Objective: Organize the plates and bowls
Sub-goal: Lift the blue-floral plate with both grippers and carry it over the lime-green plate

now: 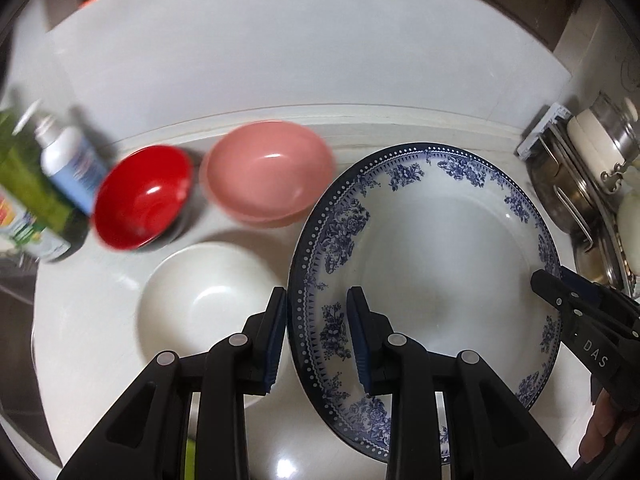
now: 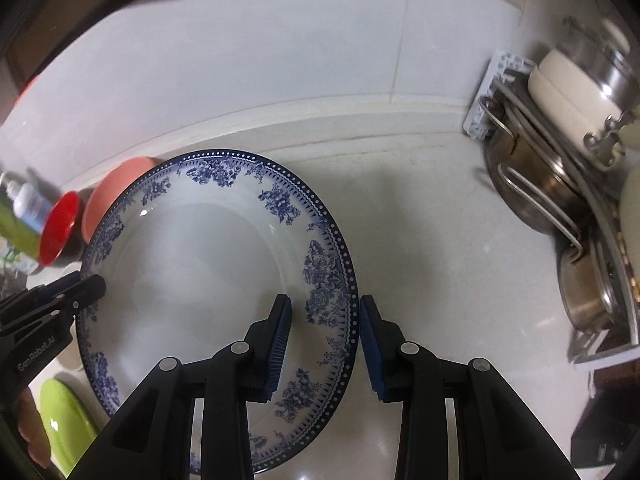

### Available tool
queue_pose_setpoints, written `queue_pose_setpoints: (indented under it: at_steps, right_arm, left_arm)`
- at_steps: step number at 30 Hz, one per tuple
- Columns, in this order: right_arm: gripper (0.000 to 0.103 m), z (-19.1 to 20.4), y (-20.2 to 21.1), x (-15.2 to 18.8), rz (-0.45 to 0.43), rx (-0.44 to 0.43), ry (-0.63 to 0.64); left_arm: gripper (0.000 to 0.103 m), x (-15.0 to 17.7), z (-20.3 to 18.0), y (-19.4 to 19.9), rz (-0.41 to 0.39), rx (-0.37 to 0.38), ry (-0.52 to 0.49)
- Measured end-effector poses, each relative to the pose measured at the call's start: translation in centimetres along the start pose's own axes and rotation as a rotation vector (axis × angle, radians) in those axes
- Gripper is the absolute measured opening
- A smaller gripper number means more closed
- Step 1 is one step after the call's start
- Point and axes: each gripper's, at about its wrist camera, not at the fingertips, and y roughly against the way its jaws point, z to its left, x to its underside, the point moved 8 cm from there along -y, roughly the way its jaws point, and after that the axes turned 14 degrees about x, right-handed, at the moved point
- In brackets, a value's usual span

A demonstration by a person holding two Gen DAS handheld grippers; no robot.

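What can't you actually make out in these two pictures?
- Left view: labels on the bottles, blurred.
- Left view: near side of the white bowl, behind the left claw.
- Right view: green thing, cut off by the edge.
- Right view: plate bottom edge, behind the right claw.
- Both views: what lies under the plate.

Left wrist view: mounted behind the left hand-held gripper point(image 1: 316, 340), looking steeply down along its fingers at the white worktop point(image 1: 100, 320), close in, fisheye-bent.

Right wrist view: the same mounting on the right hand-held gripper point(image 2: 324, 344), same steep, close look down.

Shared ground: blue-patterned plate point(image 1: 432, 248) point(image 2: 200, 260), pink bowl point(image 1: 268, 172) point(image 2: 116, 184), red bowl point(image 1: 140, 196) point(image 2: 60, 228), metal pots point(image 1: 568, 184) point(image 2: 540, 184). Each view catches the other gripper at the plate's far rim.
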Motion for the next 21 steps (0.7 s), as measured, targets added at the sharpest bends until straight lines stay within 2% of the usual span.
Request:
queue_pose_setpoints:
  at_steps: [7, 21]
  right_arm:
    - [0.036, 4.0, 4.3, 2.5, -0.048, -0.026, 0.048]
    - [0.036, 12.8, 10.5, 7.4, -0.1, -0.112, 0.134]
  left_arm:
    - [0.03, 2.9, 3.6, 4.6, -0.051, -0.039, 0.038]
    - [0.03, 9.3, 11.5, 12.8, -0.156, -0.115, 0.123]
